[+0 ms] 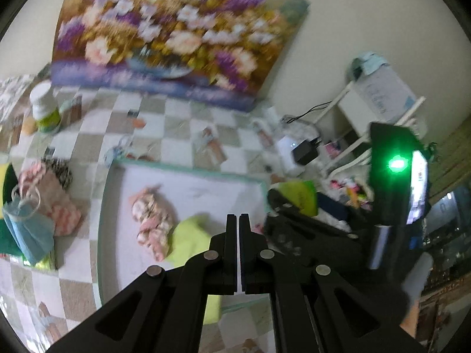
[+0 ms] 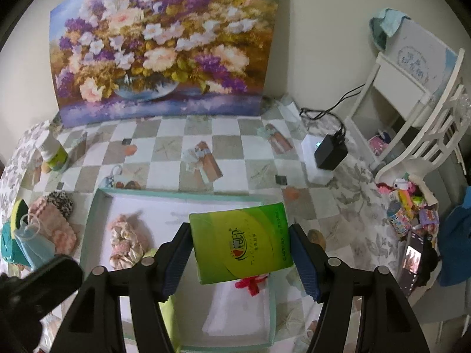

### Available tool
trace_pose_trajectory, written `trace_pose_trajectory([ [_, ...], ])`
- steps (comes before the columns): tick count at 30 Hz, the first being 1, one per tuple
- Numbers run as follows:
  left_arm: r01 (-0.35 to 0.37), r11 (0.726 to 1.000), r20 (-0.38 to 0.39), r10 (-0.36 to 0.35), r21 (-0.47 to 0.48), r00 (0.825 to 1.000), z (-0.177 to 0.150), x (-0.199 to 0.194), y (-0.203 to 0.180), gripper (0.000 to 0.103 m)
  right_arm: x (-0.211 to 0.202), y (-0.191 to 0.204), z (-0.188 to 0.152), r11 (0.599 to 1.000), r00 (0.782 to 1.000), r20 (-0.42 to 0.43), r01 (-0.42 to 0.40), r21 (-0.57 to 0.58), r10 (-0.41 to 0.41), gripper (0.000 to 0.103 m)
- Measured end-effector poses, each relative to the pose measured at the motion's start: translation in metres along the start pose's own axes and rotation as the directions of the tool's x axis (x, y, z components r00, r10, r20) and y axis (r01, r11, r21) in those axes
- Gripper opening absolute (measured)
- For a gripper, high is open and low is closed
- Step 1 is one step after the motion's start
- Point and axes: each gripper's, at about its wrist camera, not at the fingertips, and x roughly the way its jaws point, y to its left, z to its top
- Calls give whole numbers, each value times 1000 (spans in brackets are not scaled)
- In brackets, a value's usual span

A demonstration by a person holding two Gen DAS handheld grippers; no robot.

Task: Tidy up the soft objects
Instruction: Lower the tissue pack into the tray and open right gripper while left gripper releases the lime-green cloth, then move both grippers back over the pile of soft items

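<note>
Main risk: green tissue pack (image 2: 241,242) slipping or tilting out of right gripper (image 2: 240,257). Soft pack, squeezed only at its two long edges, so could buckle or pivot if grip eases too early or too high. Hangs over the shallow white tray (image 2: 188,198), right half; a drop from there prob lands on the red yarn piece (image 2: 251,284) lying at 6 o'clock of the pack, or clips the tray's rim at 3 o'clock and ends half out. Also poss: crowding the floral scrunchie (image 2: 125,245) and yellow-green cloth (image 1: 191,239) already in the tray at 9 o'clock. Second risk: grippers bumping, since left gripper (image 1: 238,248) sits close by at 8 o'clock in right wrist view. Jaws, right: spread fairly wide, pads pressed on both sides of the pack, holding it. Jaws, left: closed to a thin slit, nothing between, hovering above the cloth. Still outside tray, at 9 o'clock on the table (image 2: 235,150): blue face mask (image 2: 32,242), pink knit piece (image 2: 56,220), leopard scrunchie (image 2: 60,201).
</note>
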Motion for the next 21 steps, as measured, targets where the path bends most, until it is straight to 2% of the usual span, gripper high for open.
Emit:
trace_pose_trajectory([
  [5, -165, 986, -31, 165, -3, 986, -4, 17, 16, 1, 25, 11, -8, 1000, 997, -70, -15, -24, 13, 69],
  [10, -218, 975, -78, 214, -46, 974, -5, 27, 35, 1, 58, 22, -21, 999, 985, -171, -26, -46, 18, 69],
  [13, -265, 962, -102, 258, -65, 961, -6, 32, 46, 1, 72, 25, -28, 998, 976, -218, -14, -55, 1, 71],
  [15, -284, 955, -119, 273, -86, 955, -6, 34, 54, 1, 76, 26, -29, 998, 973, -229, 4, -63, -18, 74],
  [17, -298, 949, -131, 284, -104, 950, -6, 36, 61, 3, 76, 27, -29, 997, 973, -225, 31, -76, -47, 82],
  [18, -305, 946, -135, 290, -110, 948, -6, 37, 64, 6, 75, 26, -28, 996, 974, -217, 41, -81, -57, 84],
  [19, -313, 943, -140, 297, -114, 945, -6, 37, 66, 17, 74, 27, -27, 995, 975, -212, 46, -84, -63, 84],
  [20, -325, 938, -144, 308, -122, 941, -6, 37, 70, 36, 73, 27, -26, 994, 976, -206, 55, -90, -73, 85],
  [21, -334, 933, -144, 315, -132, 938, -6, 37, 73, 47, 72, 28, -25, 994, 976, -204, 63, -95, -81, 85],
])
